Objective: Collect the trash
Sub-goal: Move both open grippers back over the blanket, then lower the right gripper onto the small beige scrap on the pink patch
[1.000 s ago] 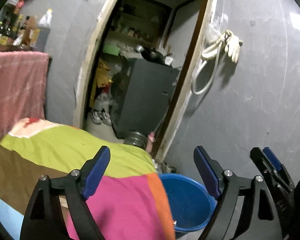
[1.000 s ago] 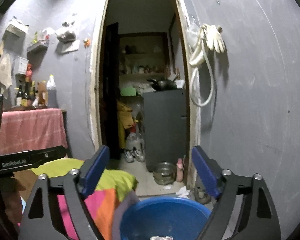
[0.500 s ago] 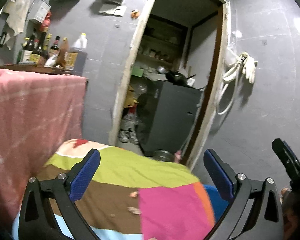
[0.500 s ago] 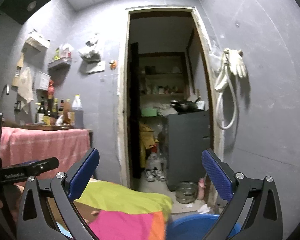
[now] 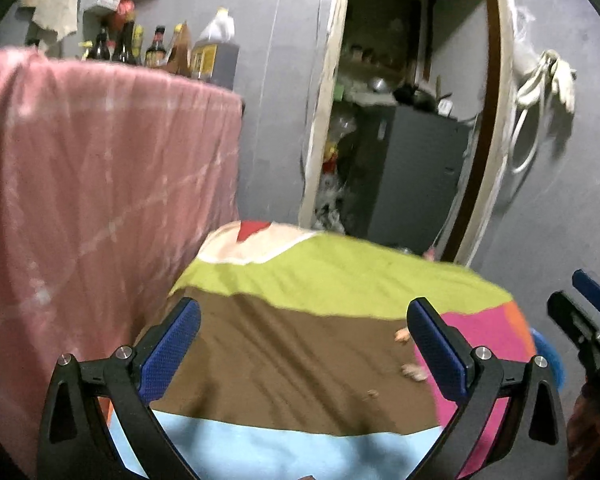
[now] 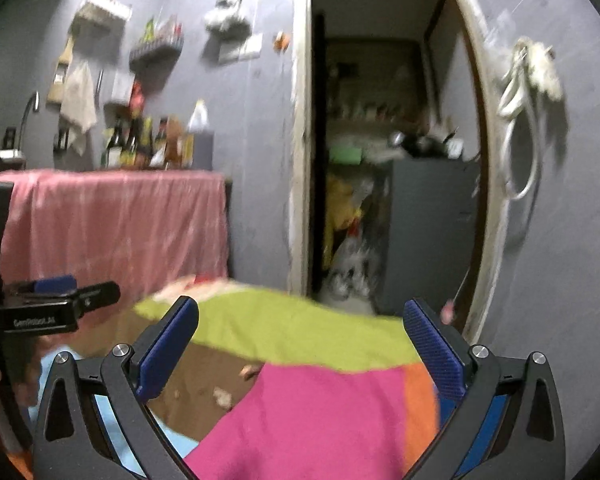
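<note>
Left gripper [image 5: 304, 344] and right gripper [image 6: 300, 344]: jaws spread wide, having just opened, nothing between them, both over patchwork cloth [image 5: 300, 368]. Trash scraps [image 5: 414, 372] lie on its brown patch beside the pink. Beyond: blue basin [image 5: 546, 356], pink-draped counter [image 5: 100, 160], doorway [image 6: 384, 140].

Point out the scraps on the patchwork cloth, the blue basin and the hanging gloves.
scraps [image 5: 414, 372], left wrist view, largest crumb
blue basin [image 5: 548, 360], left wrist view, visible rim
hanging gloves [image 6: 544, 68], right wrist view, glove body

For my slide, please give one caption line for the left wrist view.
Open left gripper above a colourful patchwork cloth with small scraps.
</note>
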